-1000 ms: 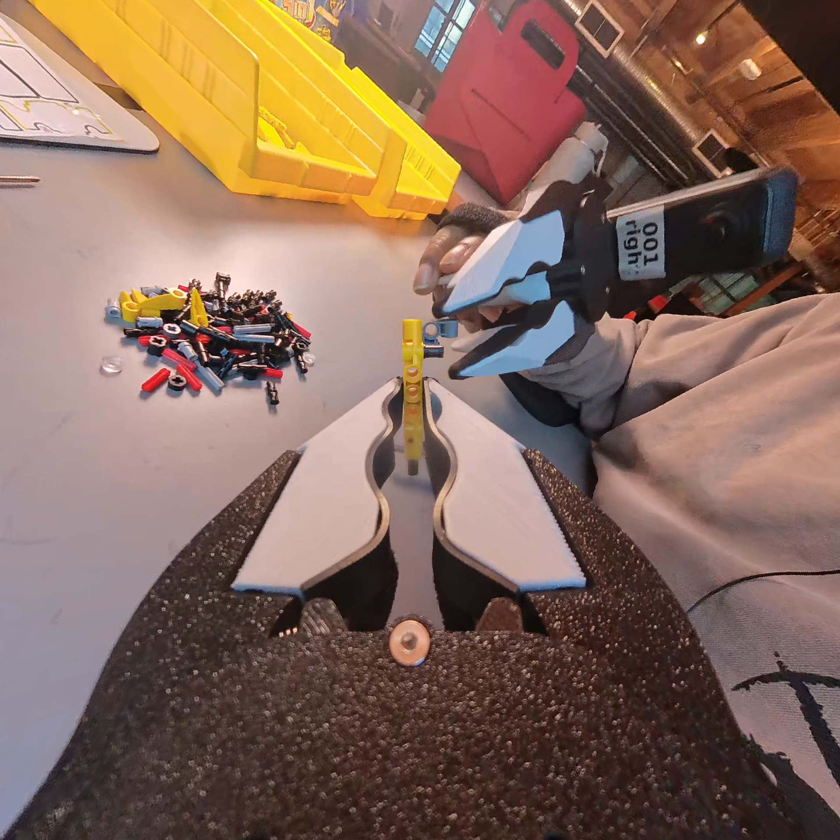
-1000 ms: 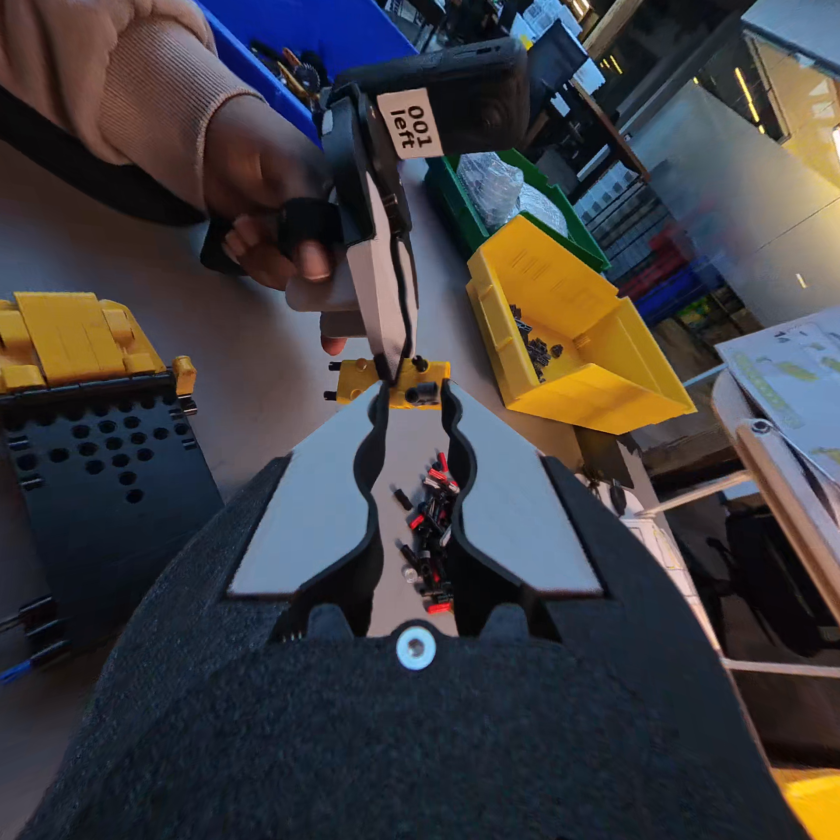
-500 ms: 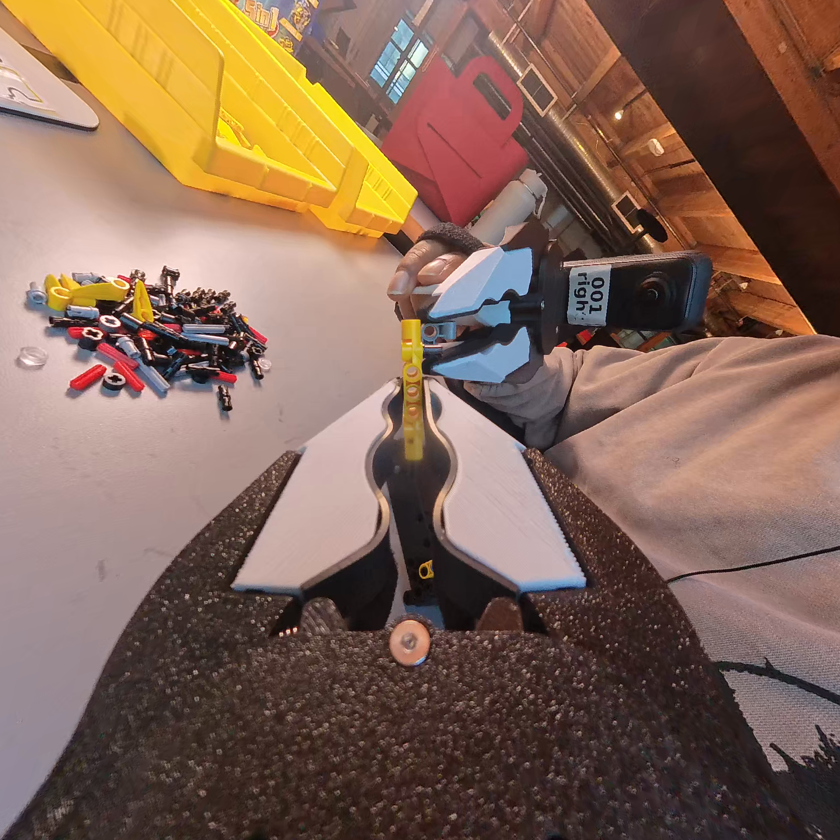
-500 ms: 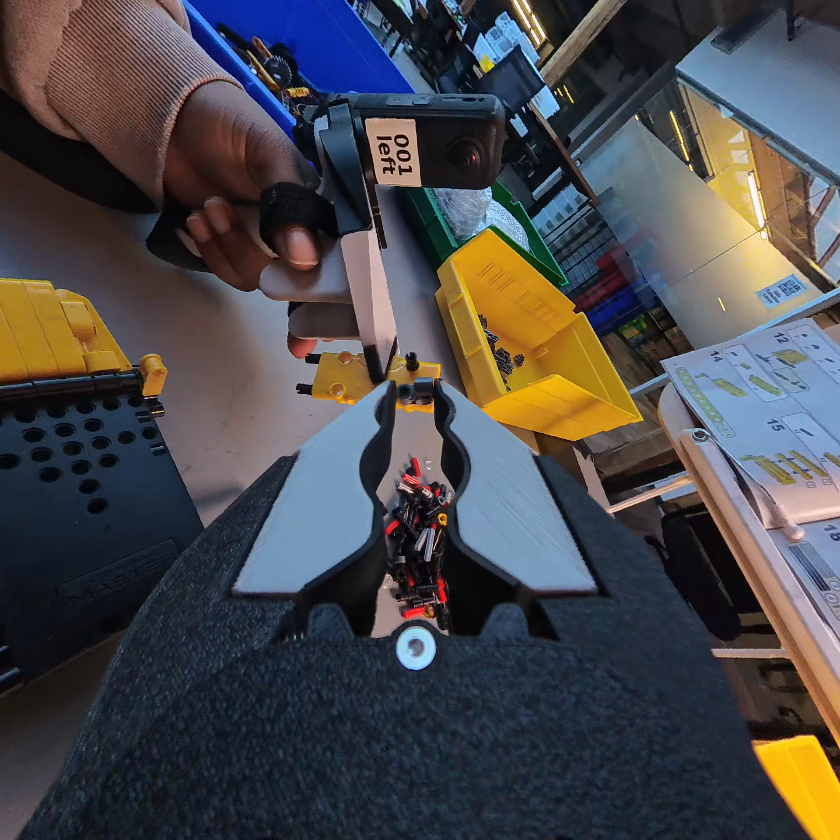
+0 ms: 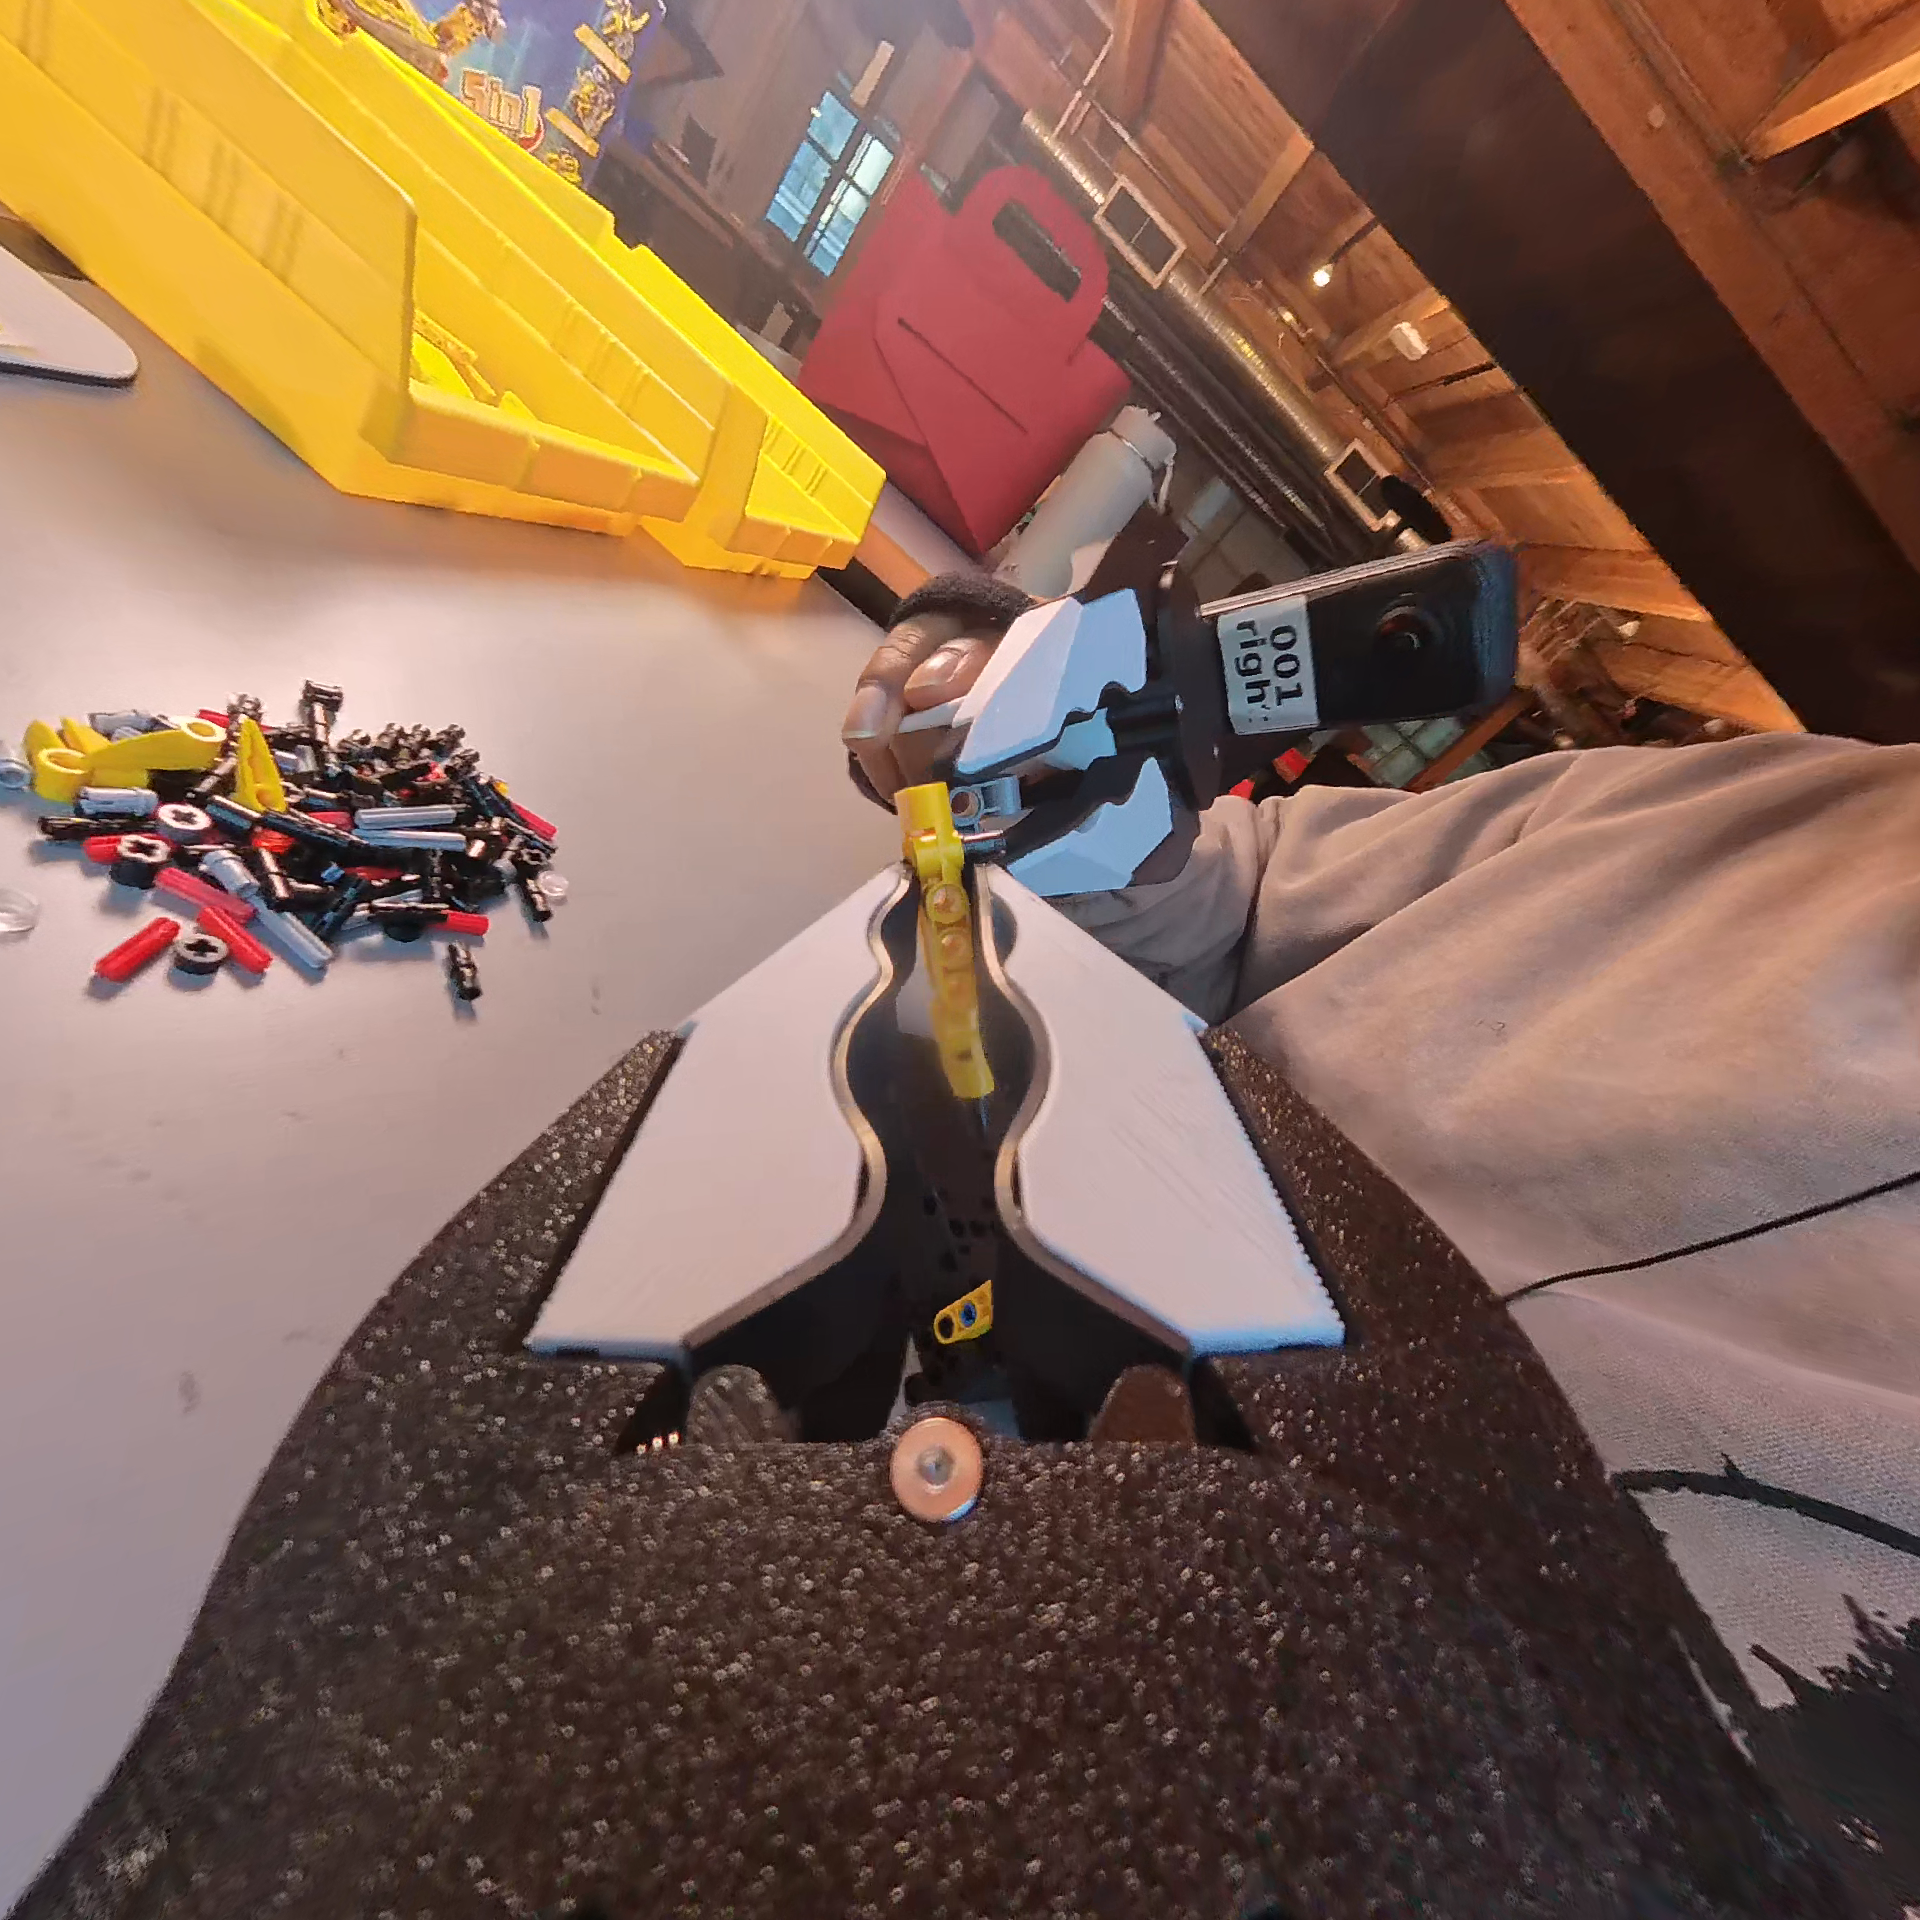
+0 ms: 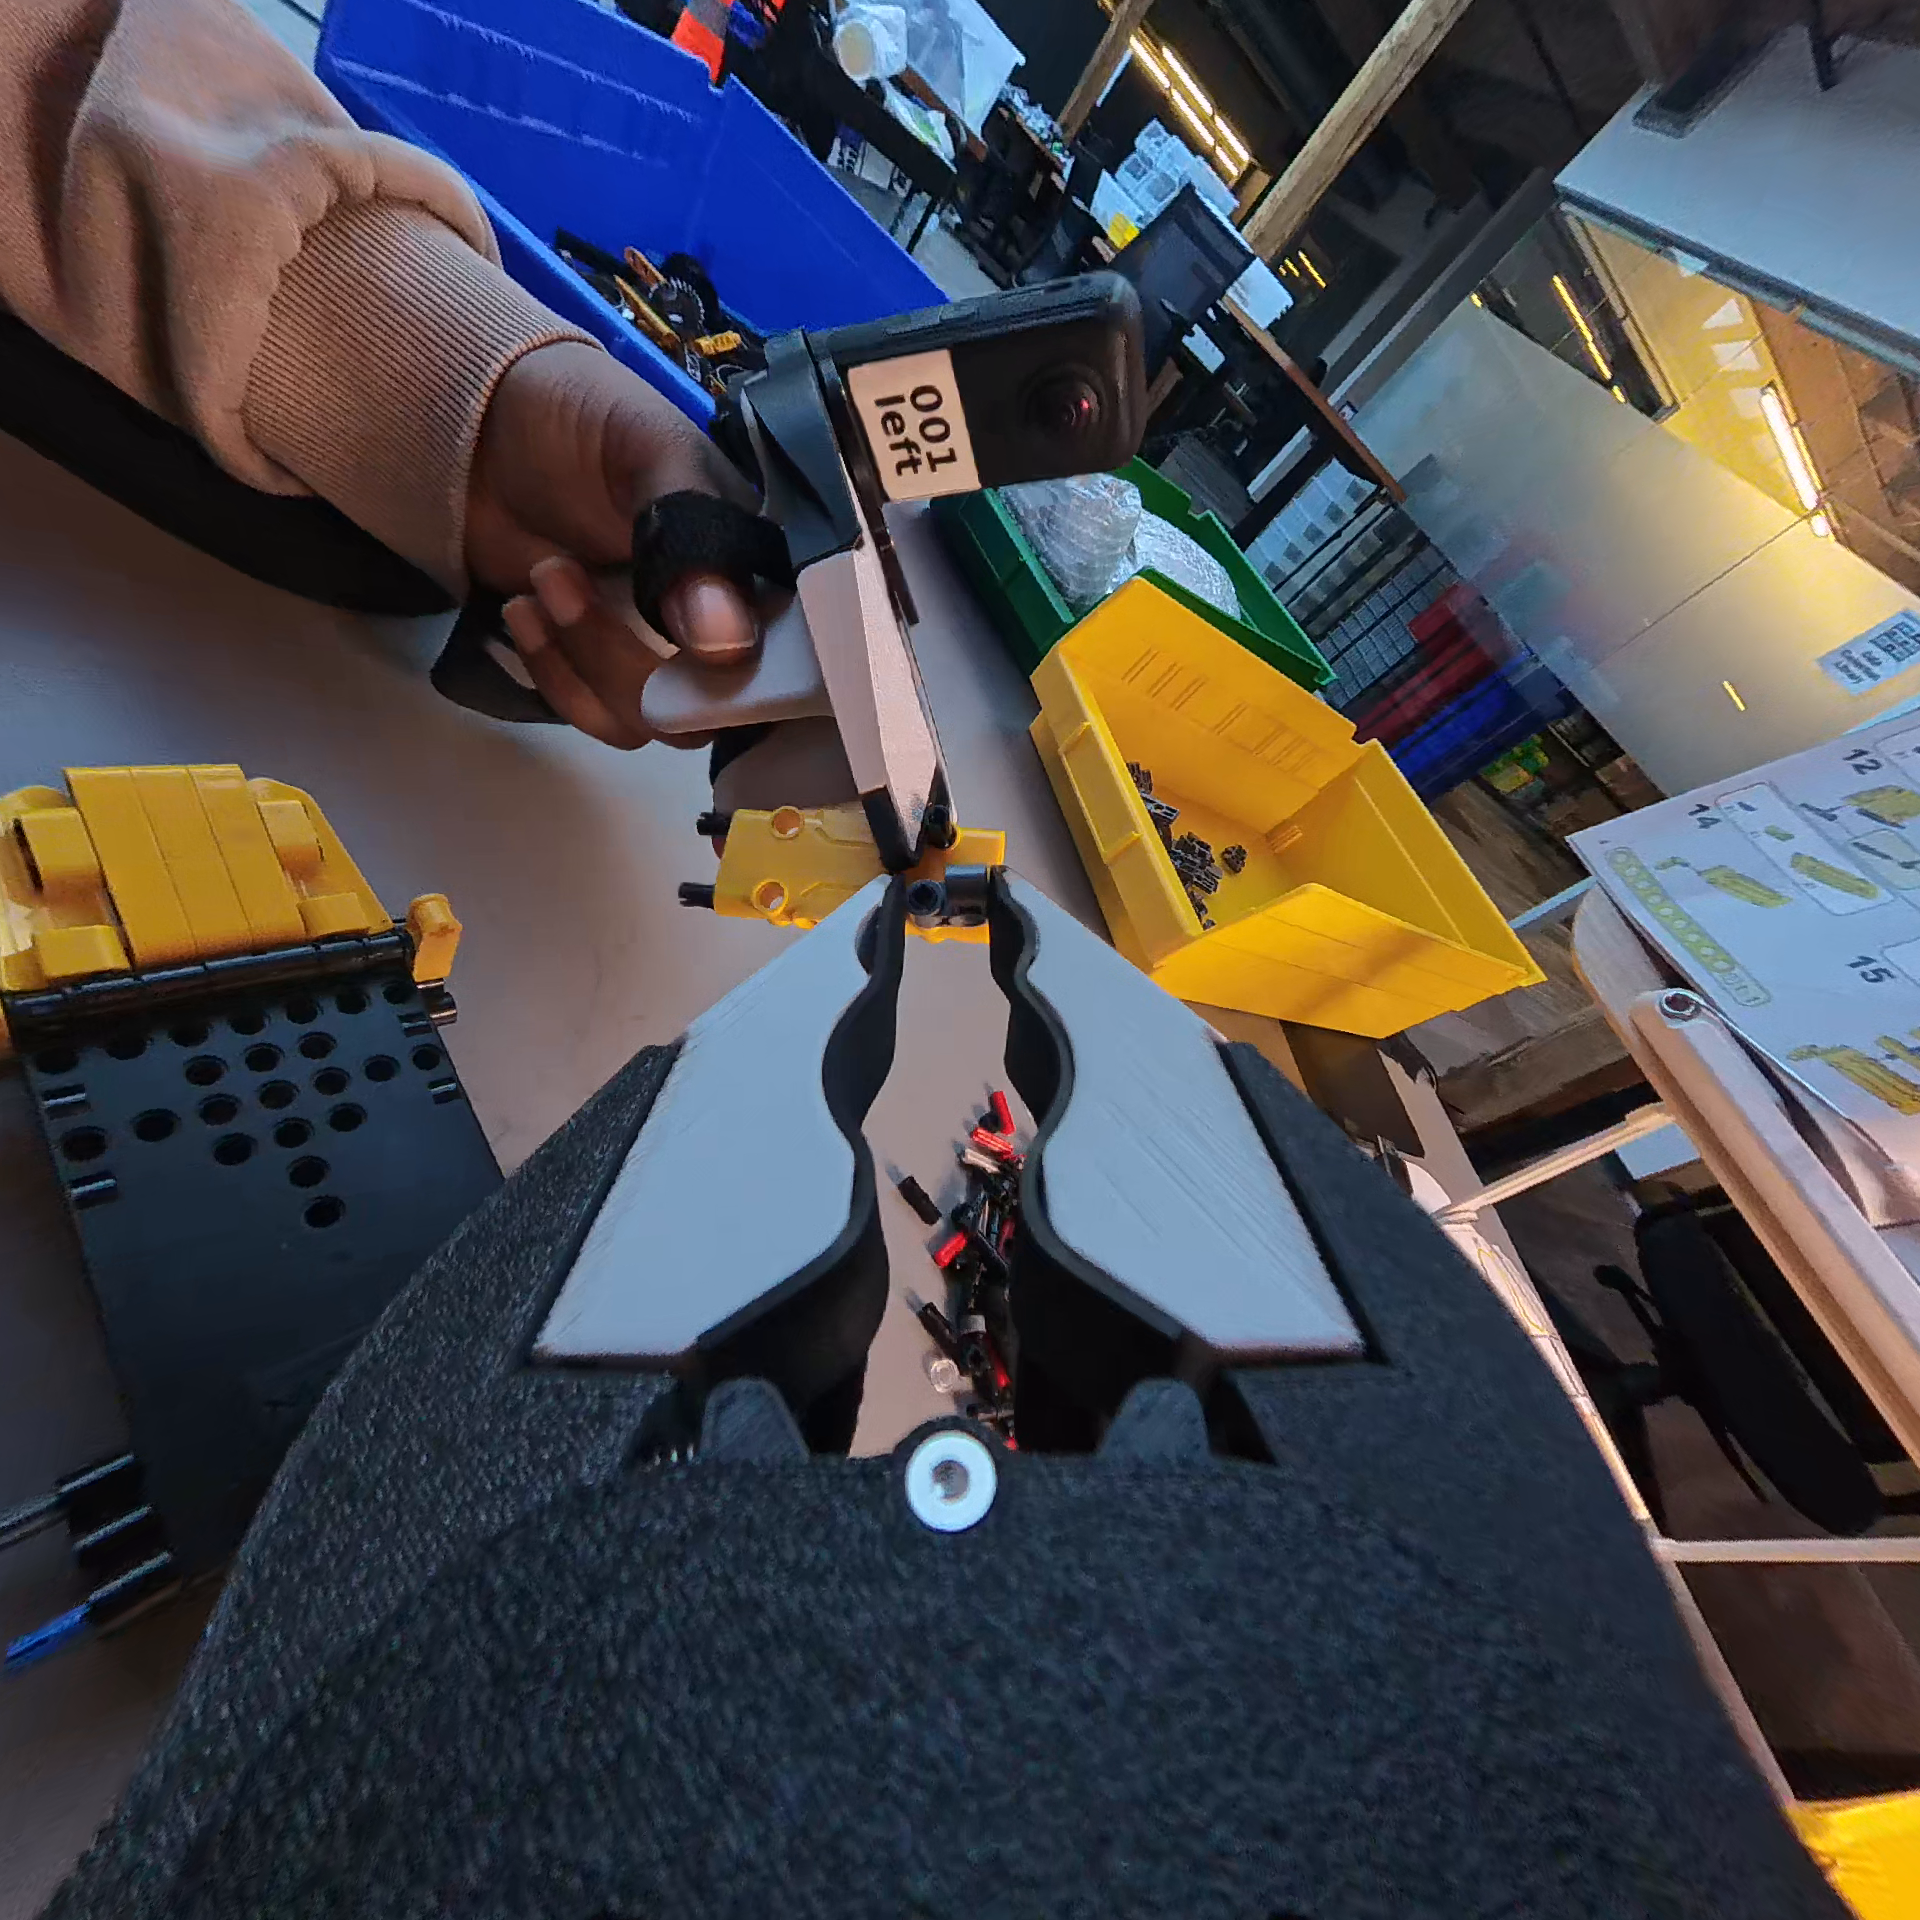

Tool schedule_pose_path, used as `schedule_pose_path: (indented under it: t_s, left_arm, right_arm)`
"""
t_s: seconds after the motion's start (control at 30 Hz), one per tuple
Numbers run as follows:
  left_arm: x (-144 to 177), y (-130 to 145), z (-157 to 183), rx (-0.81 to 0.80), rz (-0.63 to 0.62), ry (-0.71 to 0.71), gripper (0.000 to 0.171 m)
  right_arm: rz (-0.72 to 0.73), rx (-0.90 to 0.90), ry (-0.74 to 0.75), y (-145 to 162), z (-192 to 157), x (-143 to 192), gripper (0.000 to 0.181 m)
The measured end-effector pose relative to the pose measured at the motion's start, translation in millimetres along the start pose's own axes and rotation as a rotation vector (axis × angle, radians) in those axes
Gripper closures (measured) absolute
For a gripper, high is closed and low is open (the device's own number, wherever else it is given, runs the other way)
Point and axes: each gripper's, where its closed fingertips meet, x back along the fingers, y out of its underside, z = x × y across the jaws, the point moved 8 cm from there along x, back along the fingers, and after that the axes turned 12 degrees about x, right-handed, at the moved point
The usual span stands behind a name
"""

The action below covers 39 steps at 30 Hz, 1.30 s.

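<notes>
A: Right wrist view first, biggest stuff down. Grey table (image 6: pixel 582 935) carries it all. A blue bin (image 6: pixel 623 135) sits along the far edge, a green bin (image 6: pixel 1236 603) beside it, then a yellow bin (image 6: pixel 1278 831) with small black bits inside, nearer the right edge. At the left edge there's a black and yellow model (image 6: pixel 208 1039). An instruction sheet (image 6: pixel 1787 883) sits off the right side on a separate stand.

B: And the grippers?

A: Left gripper (image 6: pixel 914 831) comes down from above, jaws pinching a yellow plate (image 6: pixel 821 862) held in the air, edge-on in the left wrist view. Right gripper (image 6: pixel 940 894) has its jaws closed on a small dark connector (image 6: pixel 951 896) right at the plate's face, touching it.

B: Left wrist view match?

A: Yep. Left gripper (image 5: pixel 940 883) clamps the yellow plate (image 5: pixel 951 966), and the right gripper (image 5: pixel 1003 816) meets it from the right with a grey piece at the tips. Can't tell if that piece is seated in the plate. Stacked yellow bins (image 5: pixel 468 343) line the far edge, and a parts pile (image 5: pixel 291 831) of red, black, grey and yellow bits lies mid-table to the left.
</notes>
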Motion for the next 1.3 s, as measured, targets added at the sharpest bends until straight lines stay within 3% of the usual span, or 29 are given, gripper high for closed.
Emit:
schedule_pose_path:
  t_s: [0.33, 0.37, 0.43, 0.47, 0.63, 0.73, 0.83, 0.93, 1.03, 1.07, 1.17, 1.3]
  left_arm:
    - [-3, -5, -13, 0.032, 0.049, -0.118, 0.165]
    - [4, -8, -28, 0.015, 0.082, -0.251, 0.165]
    - [20, -19, -39, 0.12, 0.154, -0.208, 0.166]
    - [21, -23, -33, 0.073, 0.151, -0.206, 0.165]
    - [16, -23, -20, 0.042, 0.154, -0.15, 0.165]
    - [18, -17, -26, 0.101, 0.162, -0.115, 0.165]
    - [17, -16, -25, 0.107, 0.153, -0.095, 0.165]
    - [14, -14, -26, 0.124, 0.148, -0.073, 0.165]
    - [12, -13, -24, 0.118, 0.139, -0.062, 0.165]
    - [12, -13, -23, 0.112, 0.139, -0.061, 0.165]
    - [12, -13, -20, 0.062, 0.138, -0.086, 0.165]
    - [11, -11, -15, -0.056, 0.127, -0.157, 0.165]
  right_arm:
    - [-0.161, 0.28, 0.126, 0, -9, -5, 0.169]
    - [-0.038, 0.283, 0.138, -13, -11, -1, 0.169]
    - [0.019, 0.355, 0.165, -45, -16, -1, 0.169]
    - [0.005, 0.33, 0.16, -41, -14, -3, 0.168]
    - [0.026, 0.005, 0.263, 4, 39, 28, 0.167]
    - [-0.092, -0.15, 0.403, 48, 83, 53, 0.167]
    - [-0.335, -0.221, 0.6, 113, 121, 88, 0.167]
    - [-0.61, -0.236, 0.731, 182, 138, 116, 0.167]
    - [-0.764, -0.301, 0.726, 219, 132, 127, 0.144]
    - [-0.733, -0.31, 0.71, 214, 130, 124, 0.135]
    - [-0.501, -0.235, 0.569, 160, 121, 94, 0.136]
    - [-0.138, -0.324, 0.12, 76, 66, 34, 0.149]
